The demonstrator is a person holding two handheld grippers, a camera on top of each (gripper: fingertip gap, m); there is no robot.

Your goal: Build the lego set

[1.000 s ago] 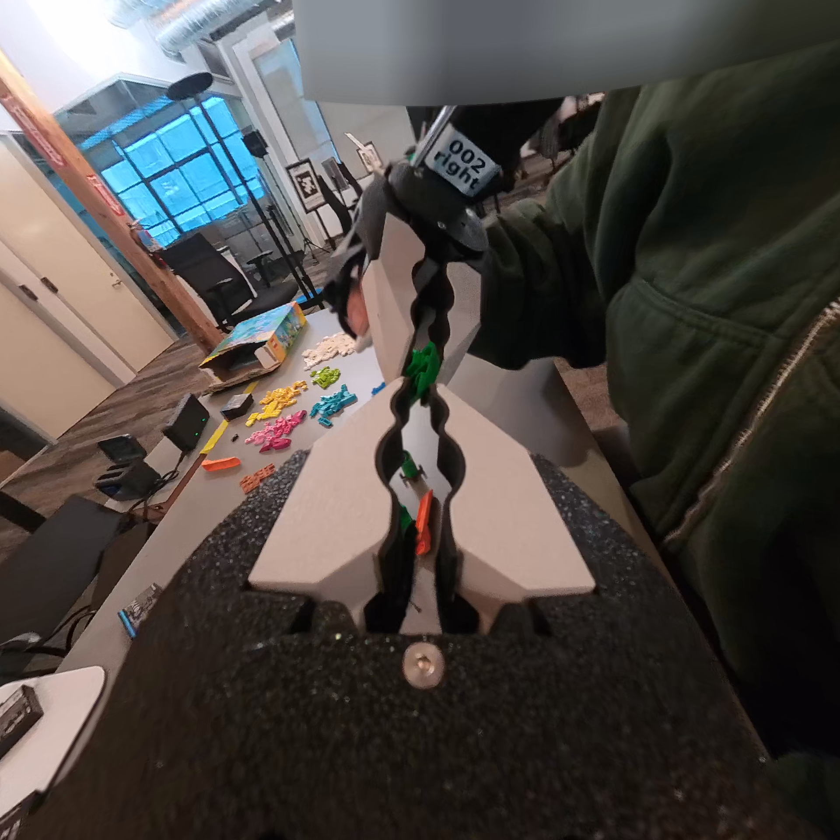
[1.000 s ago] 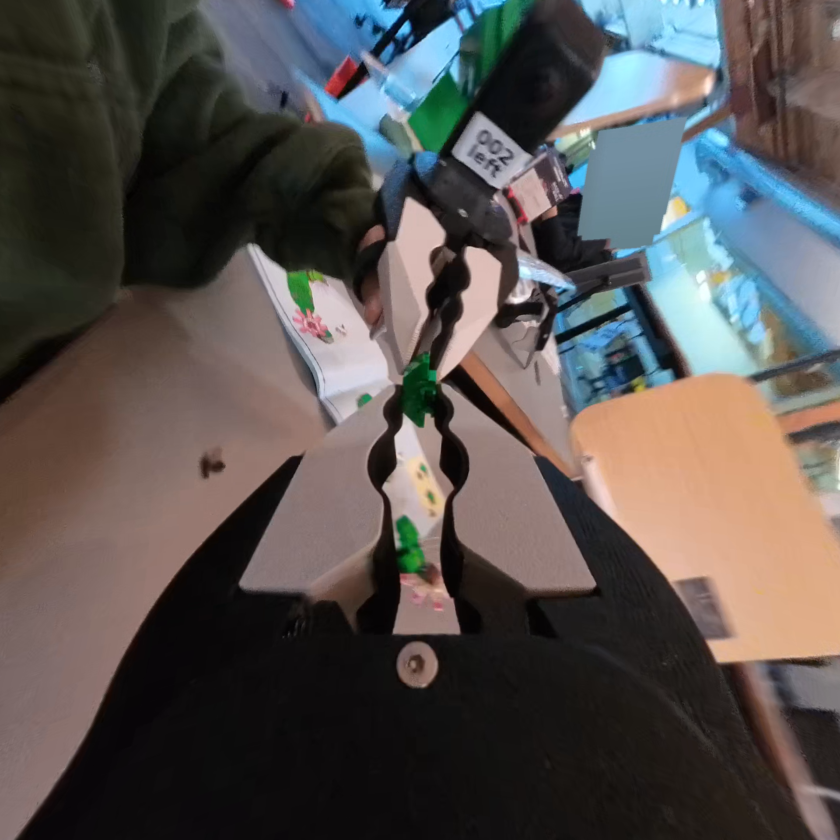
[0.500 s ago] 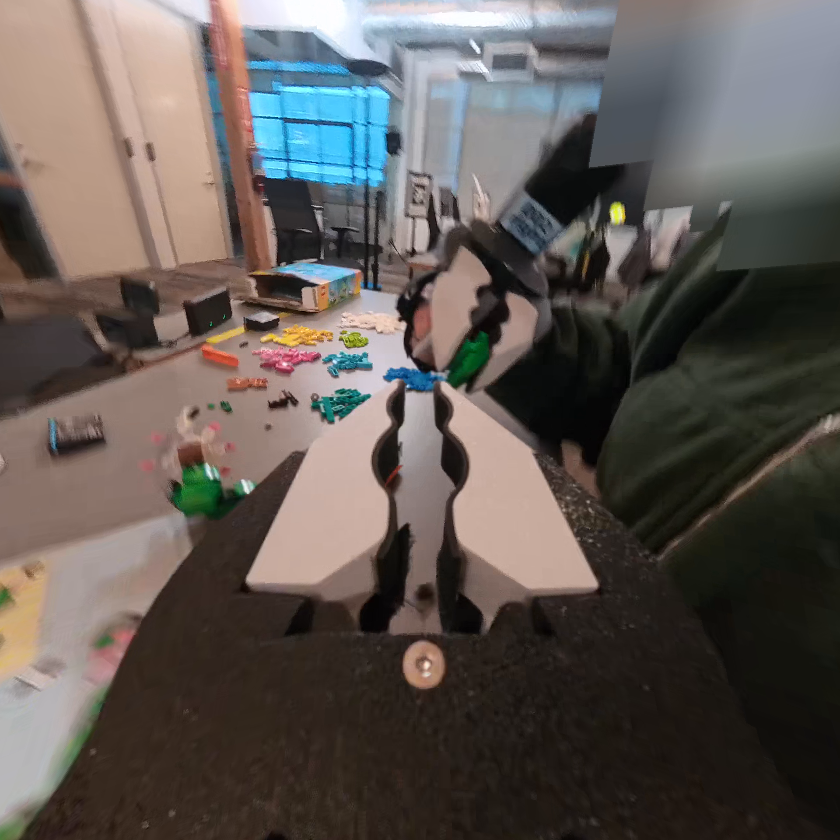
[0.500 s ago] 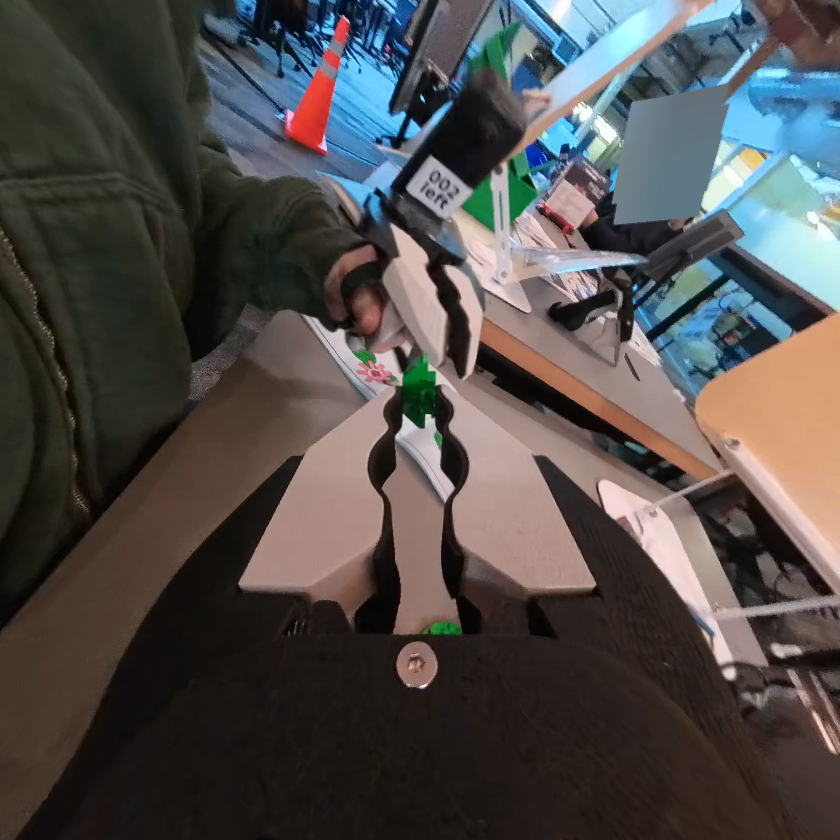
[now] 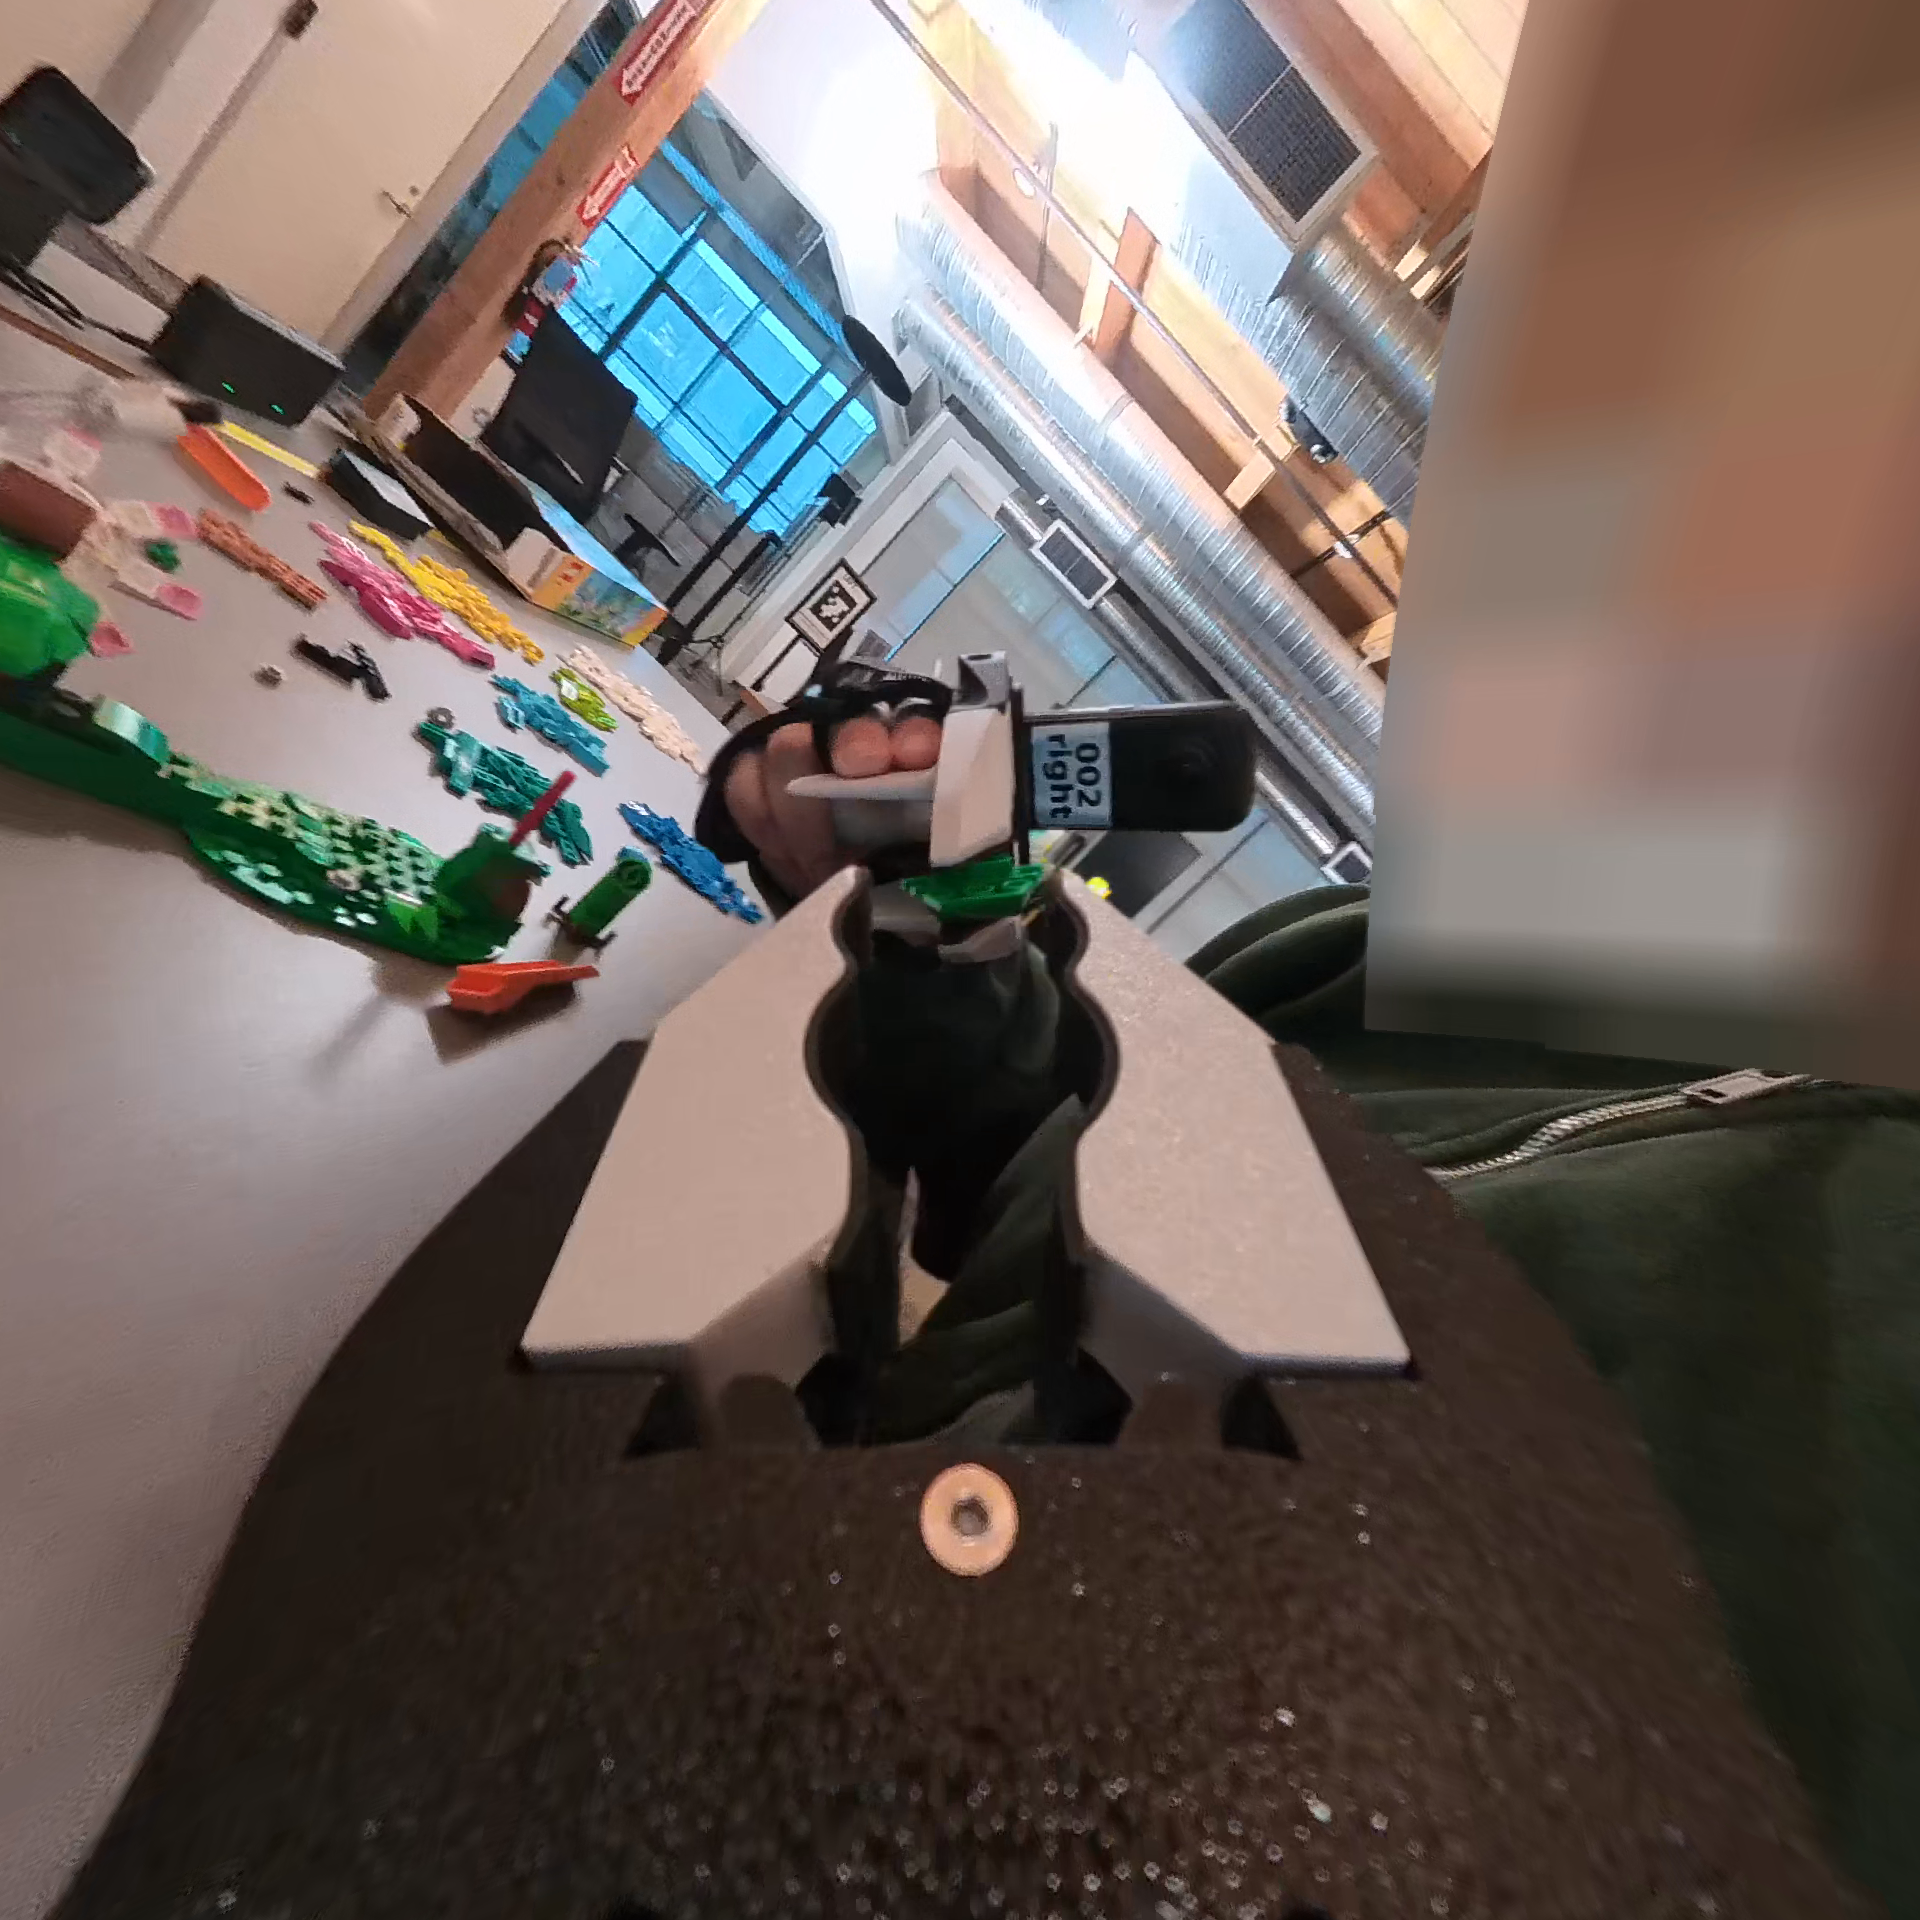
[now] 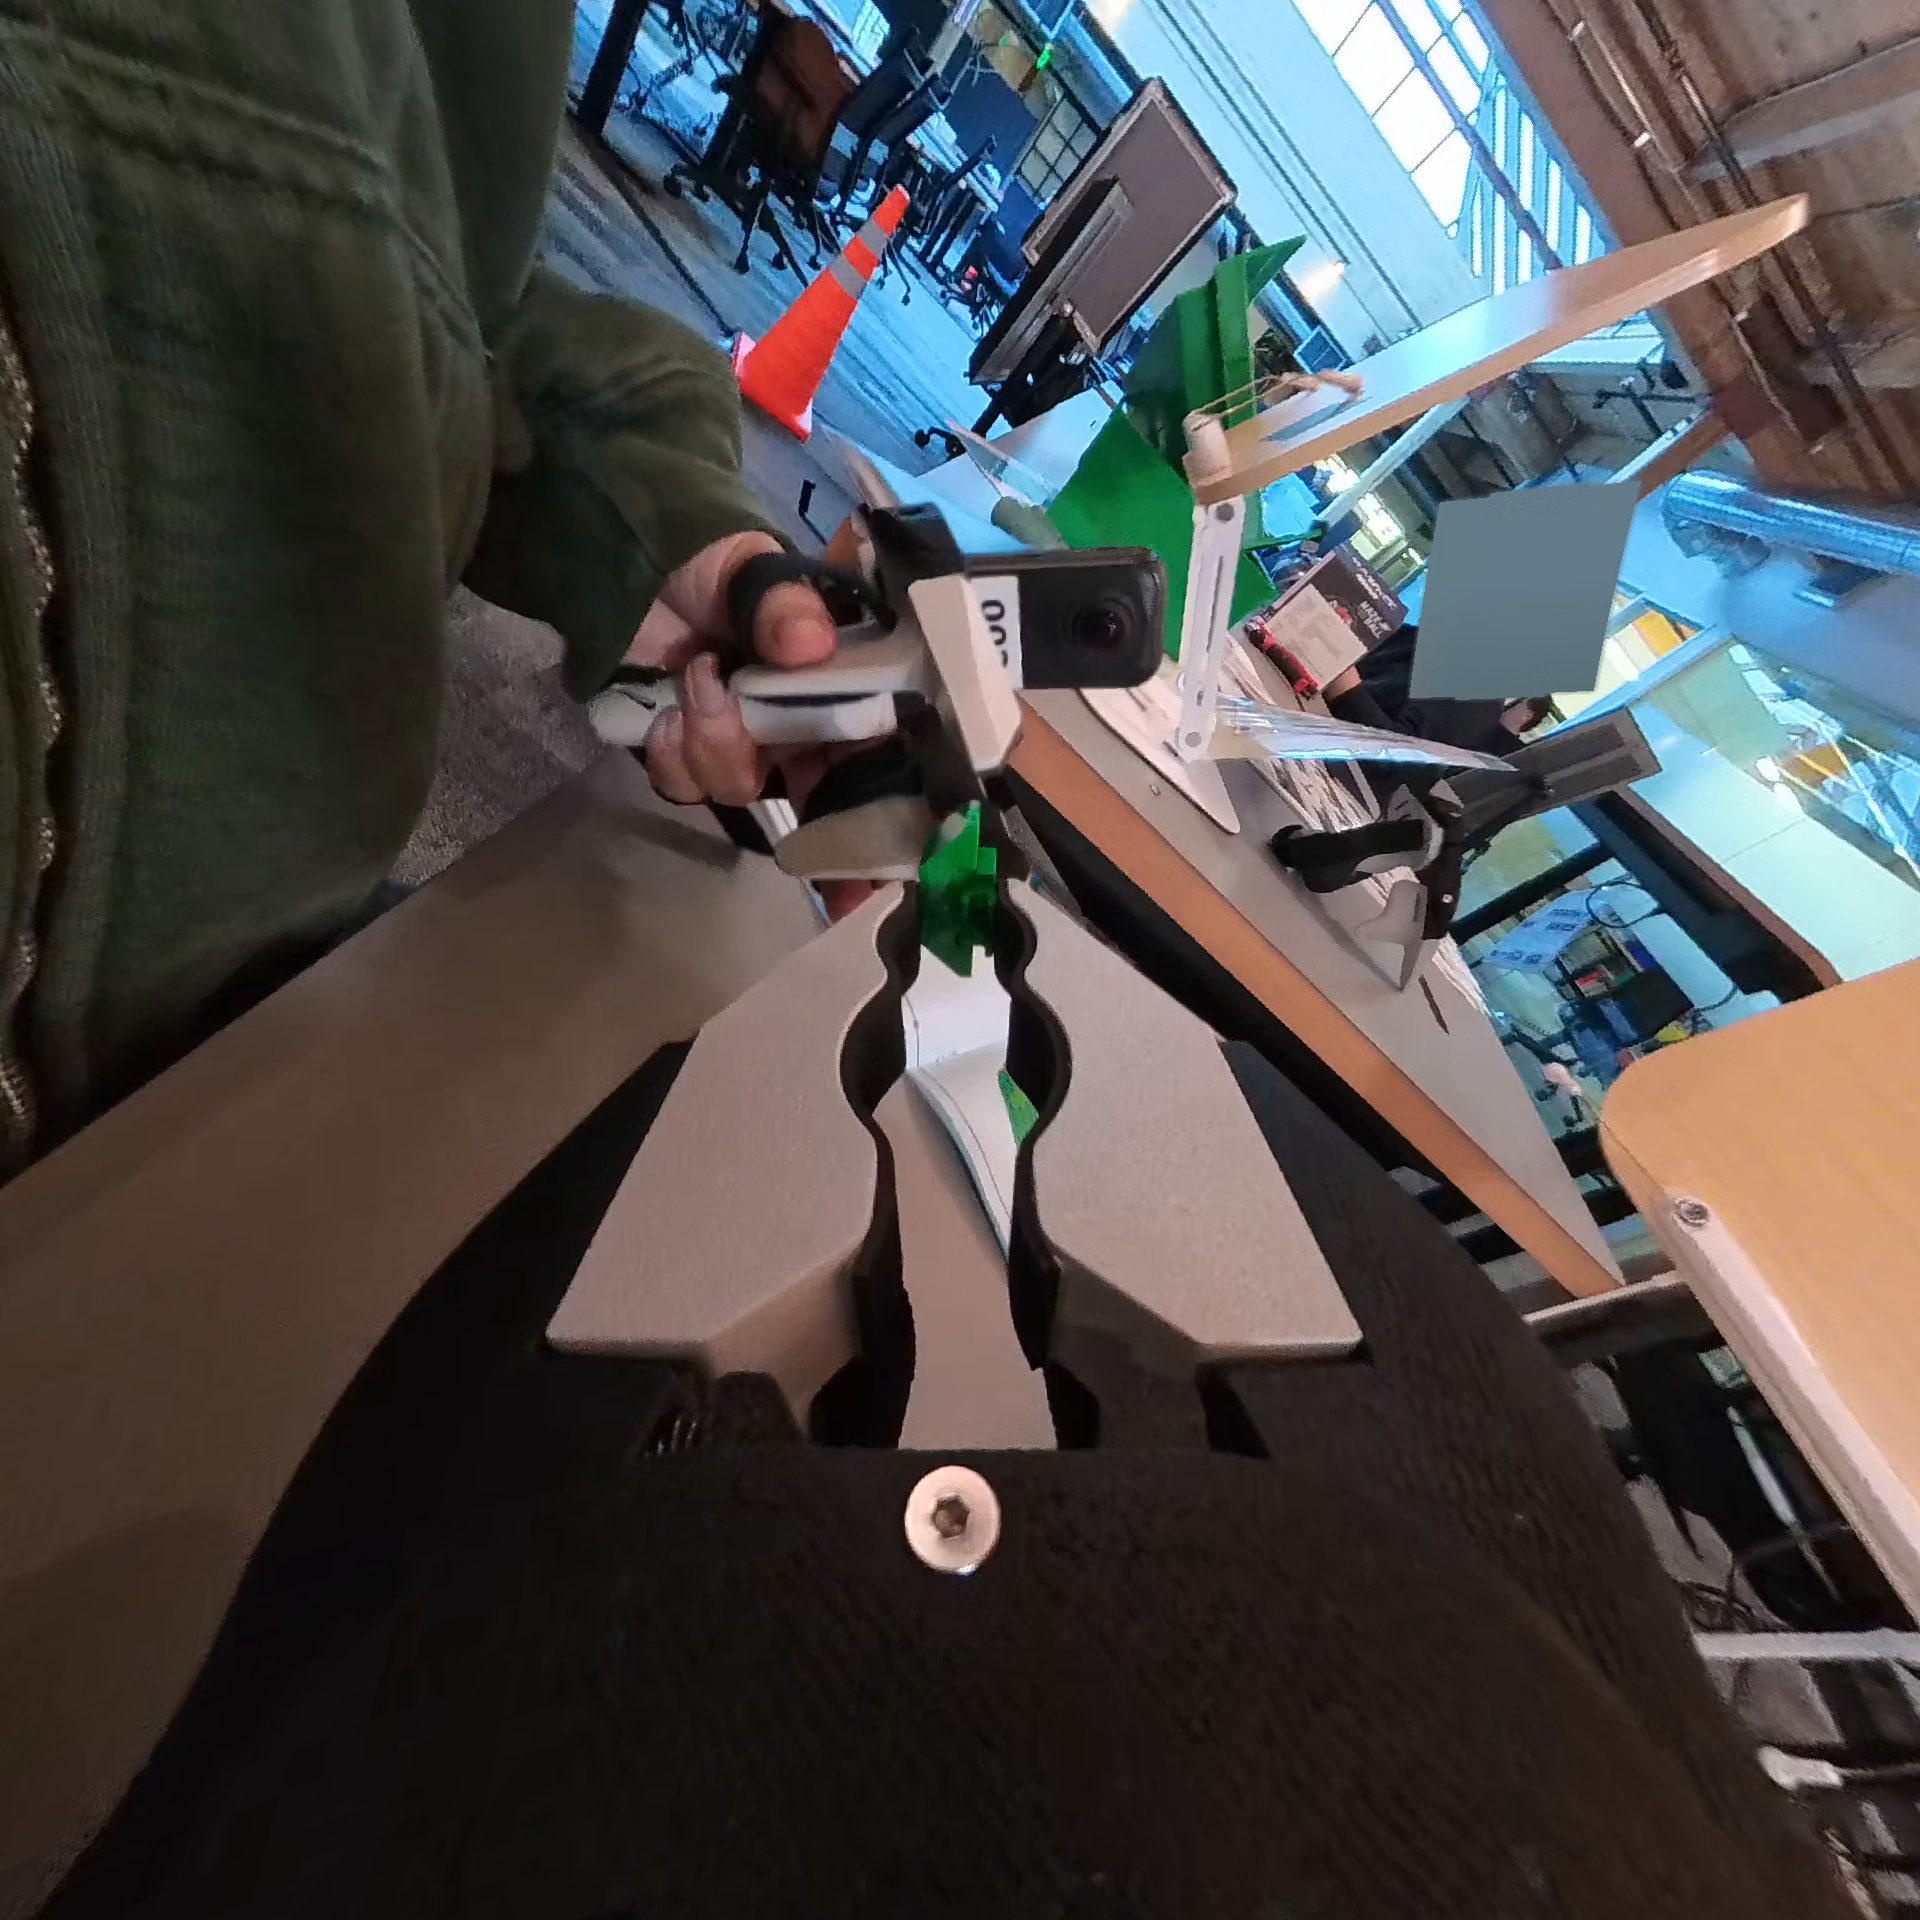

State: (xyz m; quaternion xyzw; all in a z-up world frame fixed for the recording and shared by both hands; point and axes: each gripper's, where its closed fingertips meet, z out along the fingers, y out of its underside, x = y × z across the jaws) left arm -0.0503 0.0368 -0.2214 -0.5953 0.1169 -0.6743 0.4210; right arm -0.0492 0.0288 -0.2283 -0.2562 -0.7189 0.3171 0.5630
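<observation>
Right tool clamped on green lego piece, long axis along its fingers, left tool jaws parted around piece's far end, sorted bricks on worktop

We cannot tell whether the left tongs touch the green lego piece; their tips sit on either side of it with a wide gap. In the right wrist view the right tongs cover part of that piece, so its shape stays unclear. The green build on the desk runs off the left edge, and the far coloured piles are too small to sort.
</observation>
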